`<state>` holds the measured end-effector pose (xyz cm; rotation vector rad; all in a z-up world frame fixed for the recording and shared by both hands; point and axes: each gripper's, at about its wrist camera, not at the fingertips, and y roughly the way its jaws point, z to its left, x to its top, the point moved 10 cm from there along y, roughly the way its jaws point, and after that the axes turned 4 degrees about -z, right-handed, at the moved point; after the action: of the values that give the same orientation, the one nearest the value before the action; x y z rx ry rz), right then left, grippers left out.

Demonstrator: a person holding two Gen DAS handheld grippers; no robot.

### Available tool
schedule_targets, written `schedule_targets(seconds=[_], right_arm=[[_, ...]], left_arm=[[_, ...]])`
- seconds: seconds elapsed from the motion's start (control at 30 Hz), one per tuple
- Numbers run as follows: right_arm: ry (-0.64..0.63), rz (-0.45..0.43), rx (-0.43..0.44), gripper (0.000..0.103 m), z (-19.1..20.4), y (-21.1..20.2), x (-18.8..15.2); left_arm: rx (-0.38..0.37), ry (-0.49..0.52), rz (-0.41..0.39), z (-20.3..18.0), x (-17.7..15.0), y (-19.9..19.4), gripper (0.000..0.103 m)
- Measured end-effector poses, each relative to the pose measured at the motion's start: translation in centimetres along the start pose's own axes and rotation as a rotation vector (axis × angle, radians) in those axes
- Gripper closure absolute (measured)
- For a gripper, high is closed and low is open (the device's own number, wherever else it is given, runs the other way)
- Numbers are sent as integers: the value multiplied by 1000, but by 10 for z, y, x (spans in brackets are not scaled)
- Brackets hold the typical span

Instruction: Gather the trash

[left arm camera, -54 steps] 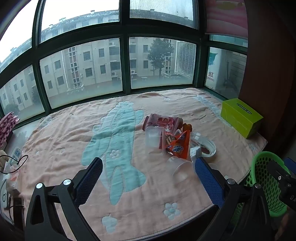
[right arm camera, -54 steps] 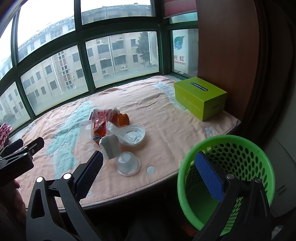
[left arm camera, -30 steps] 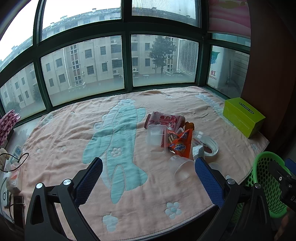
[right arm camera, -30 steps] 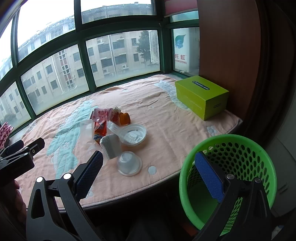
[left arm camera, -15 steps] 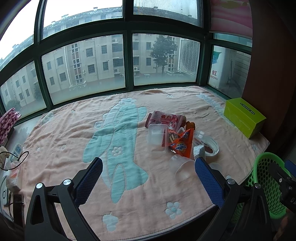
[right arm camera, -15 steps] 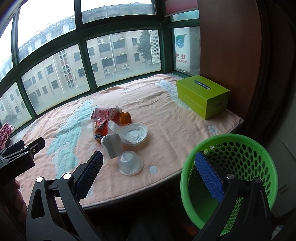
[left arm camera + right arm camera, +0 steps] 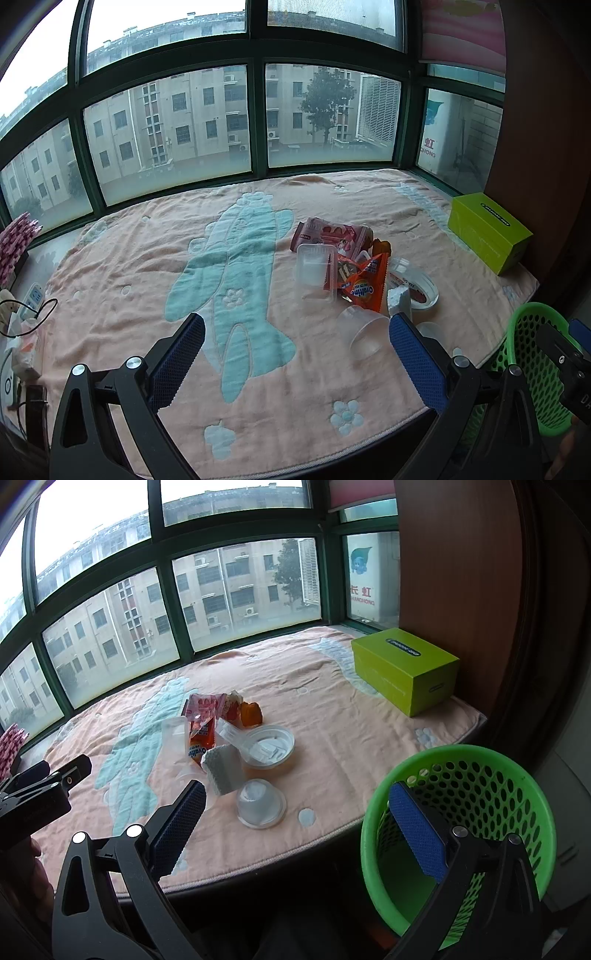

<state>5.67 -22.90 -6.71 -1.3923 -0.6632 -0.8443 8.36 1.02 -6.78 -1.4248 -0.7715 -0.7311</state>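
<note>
Hovering: left gripper (image 7: 295, 347) and right gripper (image 7: 295, 812), jaws apart, empty; trash pile (image 7: 354, 266) on blanket (image 7: 147, 295), green basket (image 7: 480, 775) beside.

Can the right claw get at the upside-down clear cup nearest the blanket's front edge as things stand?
Probably yes. The right claw is open and empty, and the cup stands apart from the pile with only bare blanket between. The foam block sits close behind.

A pile of trash (image 7: 354, 269) is clustered right of centre on the blanket (image 7: 147, 295), towards its front edge. A box (image 7: 406, 670) is parked at the far right corner, and a basket (image 7: 517, 775) is found below the front right edge.
</note>
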Motion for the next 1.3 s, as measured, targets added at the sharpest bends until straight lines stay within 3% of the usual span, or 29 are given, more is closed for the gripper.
schedule_targets(seconds=[0.83,1.3], right_arm=[[-1,14,6,5,2,10,-8],[-13,54,40,5,7,44,4]], left_arm=[[13,-6,12,5,-1,9,6],[44,-28,34,22,4,25,6]])
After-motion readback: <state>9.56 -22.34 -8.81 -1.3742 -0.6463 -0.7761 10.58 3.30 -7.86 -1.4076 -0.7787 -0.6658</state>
